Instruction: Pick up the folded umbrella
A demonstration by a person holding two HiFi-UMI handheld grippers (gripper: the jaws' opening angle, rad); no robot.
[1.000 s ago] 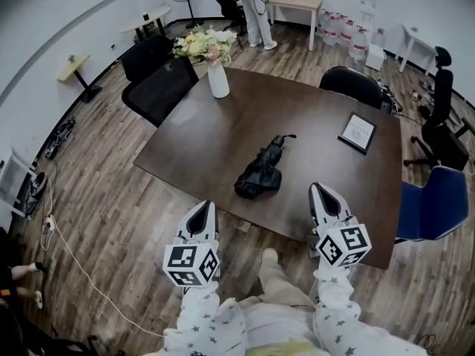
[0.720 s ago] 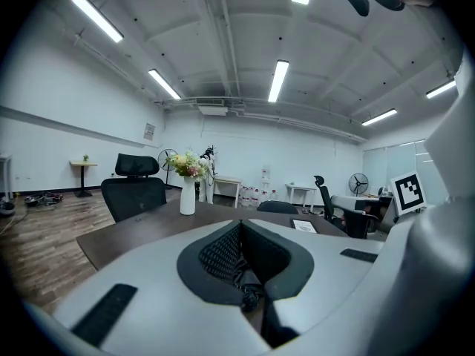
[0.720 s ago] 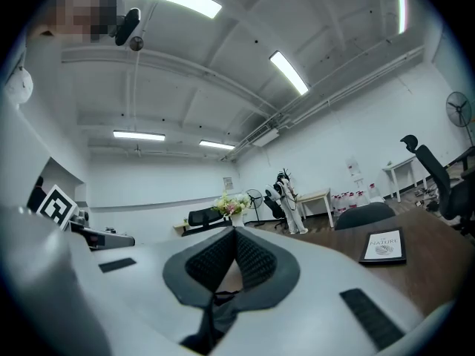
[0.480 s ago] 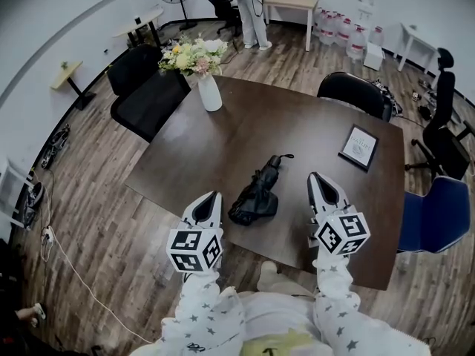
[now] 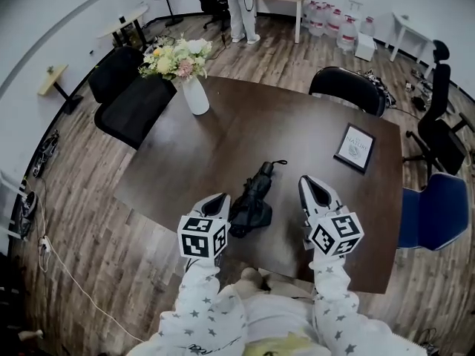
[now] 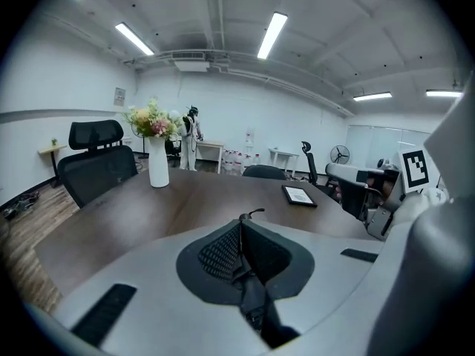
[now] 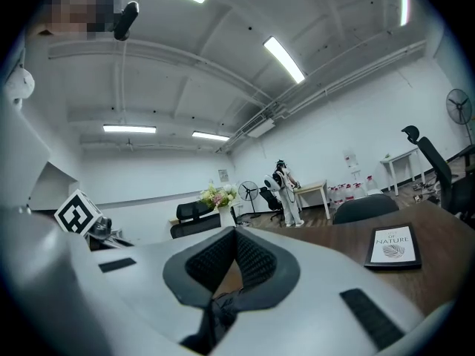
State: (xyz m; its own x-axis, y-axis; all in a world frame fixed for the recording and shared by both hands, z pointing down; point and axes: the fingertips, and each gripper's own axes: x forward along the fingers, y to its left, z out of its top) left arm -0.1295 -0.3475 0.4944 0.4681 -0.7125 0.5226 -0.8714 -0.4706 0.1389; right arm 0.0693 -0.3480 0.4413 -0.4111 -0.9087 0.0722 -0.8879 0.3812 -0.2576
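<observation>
Room: I look down on an office with a dark wooden table (image 5: 297, 136).
Umbrella: the folded umbrella (image 5: 254, 199) lies black on the table's near part, between my grippers.
Left gripper (image 5: 217, 201): jaws together, nothing held, just beside the umbrella.
Right gripper (image 5: 312, 188): jaws together, nothing held, near the umbrella but apart from it.

Folded umbrella (image 5: 252, 199): black, collapsed, fabric loosely bunched. Lies flat on the dark table (image 5: 297, 139) near its front edge, thin looped end pointing away.
</observation>
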